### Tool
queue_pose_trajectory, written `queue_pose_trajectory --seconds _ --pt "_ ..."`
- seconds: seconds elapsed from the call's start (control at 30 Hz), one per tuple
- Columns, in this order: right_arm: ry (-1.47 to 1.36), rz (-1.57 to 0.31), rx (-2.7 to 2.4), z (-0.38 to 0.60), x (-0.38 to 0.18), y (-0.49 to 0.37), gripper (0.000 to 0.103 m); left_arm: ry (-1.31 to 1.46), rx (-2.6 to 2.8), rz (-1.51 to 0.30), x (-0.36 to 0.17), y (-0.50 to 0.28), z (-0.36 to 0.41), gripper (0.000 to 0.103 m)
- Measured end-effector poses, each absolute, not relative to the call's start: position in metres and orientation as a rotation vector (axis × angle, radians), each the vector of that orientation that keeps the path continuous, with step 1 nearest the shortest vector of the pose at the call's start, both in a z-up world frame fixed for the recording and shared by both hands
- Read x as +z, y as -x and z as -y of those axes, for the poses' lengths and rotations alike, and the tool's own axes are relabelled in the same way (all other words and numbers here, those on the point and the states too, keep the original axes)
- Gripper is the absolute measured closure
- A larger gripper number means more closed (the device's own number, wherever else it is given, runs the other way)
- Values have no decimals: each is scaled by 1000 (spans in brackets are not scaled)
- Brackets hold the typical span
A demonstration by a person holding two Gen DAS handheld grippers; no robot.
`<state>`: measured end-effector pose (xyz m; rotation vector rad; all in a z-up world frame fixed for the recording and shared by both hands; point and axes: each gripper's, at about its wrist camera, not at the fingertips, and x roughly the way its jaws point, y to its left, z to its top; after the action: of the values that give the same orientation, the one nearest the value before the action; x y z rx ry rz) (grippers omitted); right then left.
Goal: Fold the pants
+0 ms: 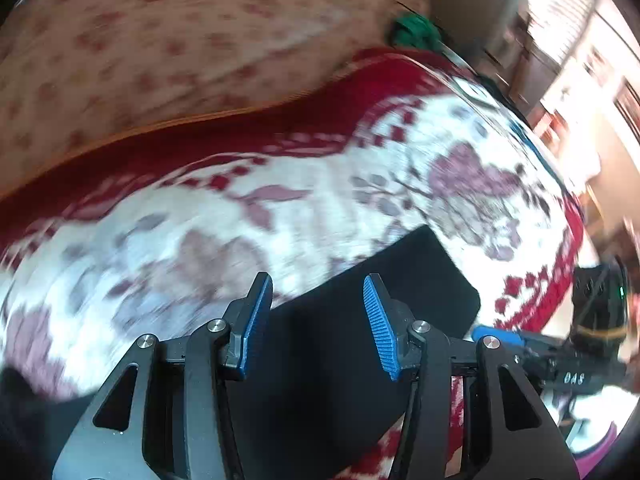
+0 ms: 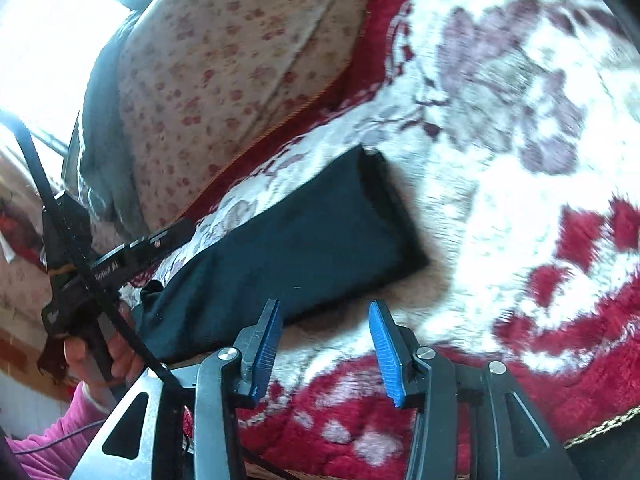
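While both tools are hanging spread and holding nothing, the scene reads like this:

Pants: dark navy-black fabric pants (image 2: 288, 240) are lying flat as a narrow folded strip on the red-and-white floral plush blanket (image 2: 500, 184); looks like a fold is already made, judged from the neat squared end.
Why flat: strip is lying smooth, likely so another fold can go over cleanly.
Left tool: left tool (image 1: 318, 320) is spread wide, blue ribbed pads (image 1: 256, 320) pinching nothing; the pants (image 1: 360, 312) are lying directly under and ahead of it, squared end pointing away to the right.
Right tool: right tool (image 2: 326, 340) is spread wide too, empty; pants are sitting just ahead and left of it, near edge close by the left finger, no contact seen.
Other tool in view: left tool's black body (image 2: 80, 272) is showing at the pants' far left end, hand (image 2: 100, 352) gripping it.
Backdrop: beige pillow with small red flowers (image 2: 224, 80) is lying behind the blanket, apart from the pants.
Blur: both views are smeared, fine detail unclear.
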<state>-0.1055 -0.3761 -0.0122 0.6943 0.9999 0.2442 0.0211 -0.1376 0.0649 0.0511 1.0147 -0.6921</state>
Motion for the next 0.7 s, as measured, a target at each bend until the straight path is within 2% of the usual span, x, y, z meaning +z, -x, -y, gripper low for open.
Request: queue_pose_trajectory --seconds 0.53,0.63,0.7 --pt "-714 -935 278 381 -27 84 57 -287 -1049 -1113 40 -60 231 56" --pt "-759 -940 264 385 -29 94 57 -305 -1088 -1133 34 -64 237 47" --pt "-759 -943 261 388 -29 100 57 -319 -1109 -1147 29 -66 243 47"
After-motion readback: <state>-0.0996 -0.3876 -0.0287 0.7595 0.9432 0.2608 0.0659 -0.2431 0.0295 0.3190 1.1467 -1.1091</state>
